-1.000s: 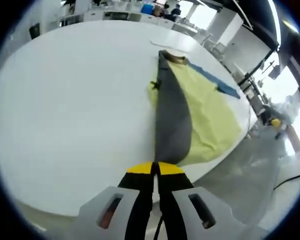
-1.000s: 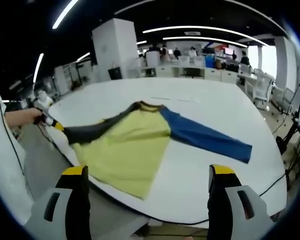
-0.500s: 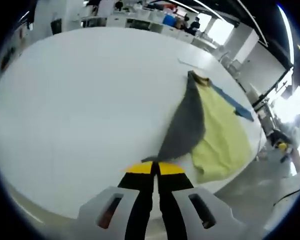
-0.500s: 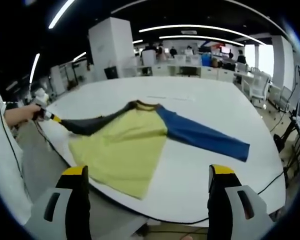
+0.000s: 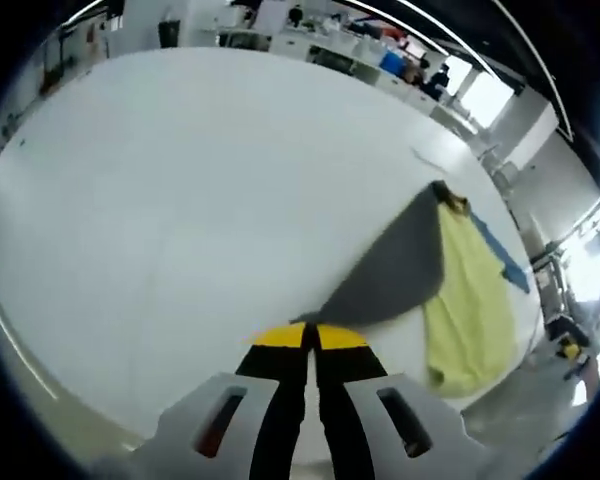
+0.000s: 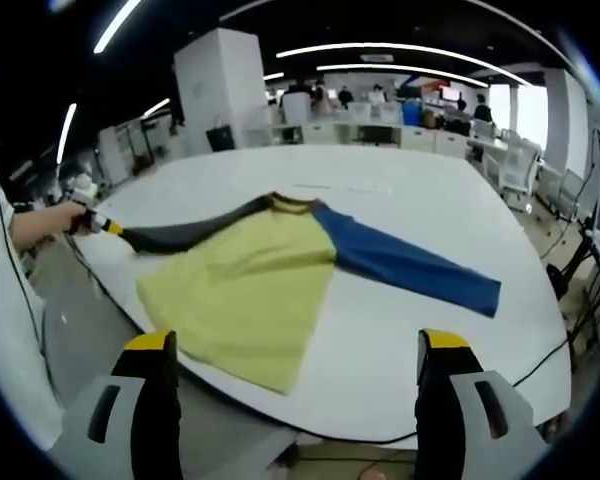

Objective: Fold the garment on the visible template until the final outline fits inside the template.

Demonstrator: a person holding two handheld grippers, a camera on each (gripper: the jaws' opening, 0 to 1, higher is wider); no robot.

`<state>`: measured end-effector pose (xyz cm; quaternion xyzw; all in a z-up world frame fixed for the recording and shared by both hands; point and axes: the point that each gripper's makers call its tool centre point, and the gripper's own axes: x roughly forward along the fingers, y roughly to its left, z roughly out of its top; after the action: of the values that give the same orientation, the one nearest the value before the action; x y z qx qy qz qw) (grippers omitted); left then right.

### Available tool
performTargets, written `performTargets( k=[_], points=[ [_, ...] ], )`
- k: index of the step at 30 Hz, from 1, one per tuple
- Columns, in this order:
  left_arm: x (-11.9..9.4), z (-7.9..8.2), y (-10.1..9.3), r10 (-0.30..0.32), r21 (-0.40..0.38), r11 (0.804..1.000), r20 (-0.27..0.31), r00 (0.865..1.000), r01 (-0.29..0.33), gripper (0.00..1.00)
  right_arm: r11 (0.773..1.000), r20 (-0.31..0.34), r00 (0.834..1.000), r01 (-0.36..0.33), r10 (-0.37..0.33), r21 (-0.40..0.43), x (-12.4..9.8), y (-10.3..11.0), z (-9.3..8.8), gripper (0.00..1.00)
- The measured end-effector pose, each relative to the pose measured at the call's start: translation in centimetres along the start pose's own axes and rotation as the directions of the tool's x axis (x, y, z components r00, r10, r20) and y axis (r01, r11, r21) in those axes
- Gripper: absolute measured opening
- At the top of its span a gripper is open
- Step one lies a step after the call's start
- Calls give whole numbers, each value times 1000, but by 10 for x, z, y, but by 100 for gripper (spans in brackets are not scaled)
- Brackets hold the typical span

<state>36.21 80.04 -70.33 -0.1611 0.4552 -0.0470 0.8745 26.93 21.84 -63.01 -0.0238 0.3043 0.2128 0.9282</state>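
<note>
The shirt (image 6: 250, 275) lies flat on the white worktop (image 6: 400, 200), with its yellow body close to the worktop edge that is nearest to the right claw (image 6: 295, 400). Its blue sleeve (image 6: 410, 265) is stretched out straight, away from the body, and ends well before the far edge of the worktop. The grey sleeve (image 5: 390, 280) goes out from the collar to the other side of the body.

The left claw (image 5: 307, 335) is closed on the cuff of the grey sleeve. In the right gripper view this claw appears beside a hand (image 6: 50, 220), just past the worktop edge, and the sleeve runs from it back to the collar in a fairly straight line. The right claw is wide apart and holds nothing; it hangs off the worktop edge, facing the body of the shirt.

I cannot make out any template outline on the worktop in these pictures, so I cannot say how the shirt sits against it.

My judgement is that the step in hand is the spreading or first fold of the grey sleeve, so the task is at an early stage. The next move probably asks the left claw to carry the cuff across the yellow body and lay it down flat. The right claw could then take the blue sleeve for the same fold.
</note>
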Motion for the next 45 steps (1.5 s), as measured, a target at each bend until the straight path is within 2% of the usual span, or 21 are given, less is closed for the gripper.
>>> performTargets(
  k=[5,13,17,25,39,45],
  points=[
    [11,12,17,16,-55,998,15,1000,-16,0,1000,-6,1000,1,-1,1,4,0,1,99],
    [26,29,37,81,-72,994,2,997,-81,0,1000,-4,1000,5,-5,6,10,-1,6,99],
    [35,39,42,99,-81,992,1,995,-99,0,1000,-7,1000,7,-7,9,13,-1,6,99],
    [44,49,50,133,-88,987,1,991,-133,0,1000,-16,1000,9,-8,24,20,-3,2,99],
    [60,59,64,170,-41,984,-25,985,-171,0,1000,-44,999,-11,12,18,36,-5,5,99],
    [69,59,76,221,9,975,-63,973,-221,0,1000,-47,999,-12,12,20,41,-8,8,99]
  ],
)
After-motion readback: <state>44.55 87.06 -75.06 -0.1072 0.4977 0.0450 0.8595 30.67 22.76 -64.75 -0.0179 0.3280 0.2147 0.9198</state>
